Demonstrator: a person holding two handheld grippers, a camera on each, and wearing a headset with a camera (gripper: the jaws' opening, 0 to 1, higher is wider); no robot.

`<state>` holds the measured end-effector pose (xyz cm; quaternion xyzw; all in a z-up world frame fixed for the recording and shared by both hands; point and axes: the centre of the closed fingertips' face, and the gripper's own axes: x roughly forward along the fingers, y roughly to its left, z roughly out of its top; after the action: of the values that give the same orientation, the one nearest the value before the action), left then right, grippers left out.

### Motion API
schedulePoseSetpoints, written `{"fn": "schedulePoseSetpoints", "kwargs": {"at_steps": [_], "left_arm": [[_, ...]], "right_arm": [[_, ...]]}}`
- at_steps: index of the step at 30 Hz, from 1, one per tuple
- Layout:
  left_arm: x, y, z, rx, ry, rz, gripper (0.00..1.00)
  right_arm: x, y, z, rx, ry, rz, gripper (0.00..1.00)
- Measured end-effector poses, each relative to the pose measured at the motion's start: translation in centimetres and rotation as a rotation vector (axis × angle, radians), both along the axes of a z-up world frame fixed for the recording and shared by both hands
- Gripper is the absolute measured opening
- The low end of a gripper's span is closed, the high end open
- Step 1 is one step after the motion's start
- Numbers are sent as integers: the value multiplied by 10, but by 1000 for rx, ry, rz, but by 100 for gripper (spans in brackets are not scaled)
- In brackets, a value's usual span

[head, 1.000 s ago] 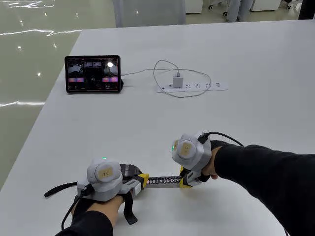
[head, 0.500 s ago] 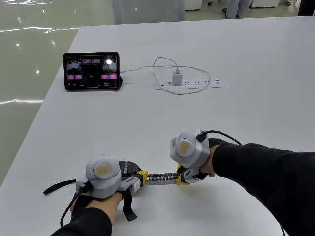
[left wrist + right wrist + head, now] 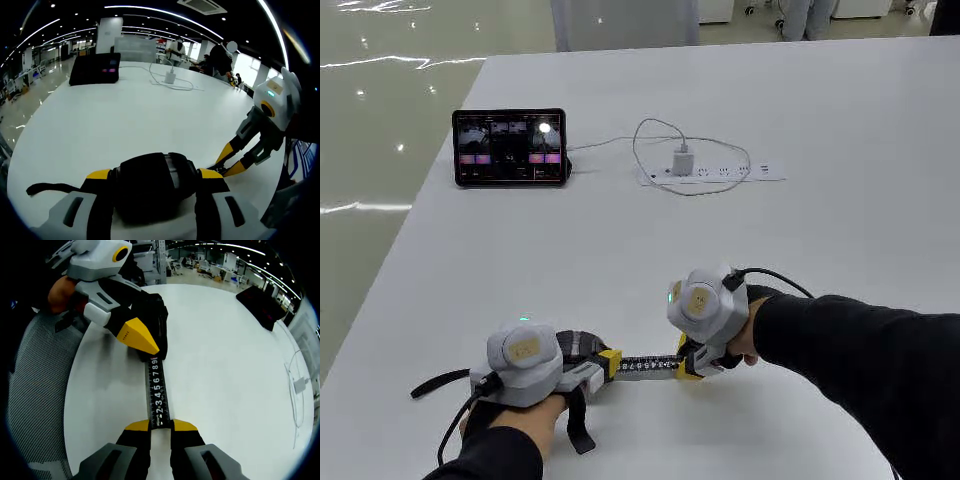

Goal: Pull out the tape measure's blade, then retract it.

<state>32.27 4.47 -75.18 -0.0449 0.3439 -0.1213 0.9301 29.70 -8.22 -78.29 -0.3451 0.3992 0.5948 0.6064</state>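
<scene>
Over on the left, we see a black strap [image 3: 435, 383] trailing on the white table [image 3: 800, 250] just left of the left gripper [image 3: 600, 366]. Its jaws are clamped around the black tape measure case [image 3: 150, 187], a yellow tip on each side. Far ahead of that gripper stands a tablet [image 3: 509, 148], screen lit. From the case the blade [image 3: 157, 390] runs flat along the table to the right gripper [image 3: 161, 426], numbers readable up to nine. That gripper's jaws are pinched narrow on the blade's end. Well beyond it lies a power strip [image 3: 715, 175] with a white charger [image 3: 681, 162] plugged in.
</scene>
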Motion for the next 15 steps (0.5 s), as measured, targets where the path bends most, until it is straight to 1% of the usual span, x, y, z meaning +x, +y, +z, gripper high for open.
{"fn": "schedulePoseSetpoints", "kwargs": {"at_steps": [15], "left_arm": [[0, 0, 0, -6, 0, 0, 61]], "right_arm": [[-1, 9, 1, 17, 13, -10, 11]]}}
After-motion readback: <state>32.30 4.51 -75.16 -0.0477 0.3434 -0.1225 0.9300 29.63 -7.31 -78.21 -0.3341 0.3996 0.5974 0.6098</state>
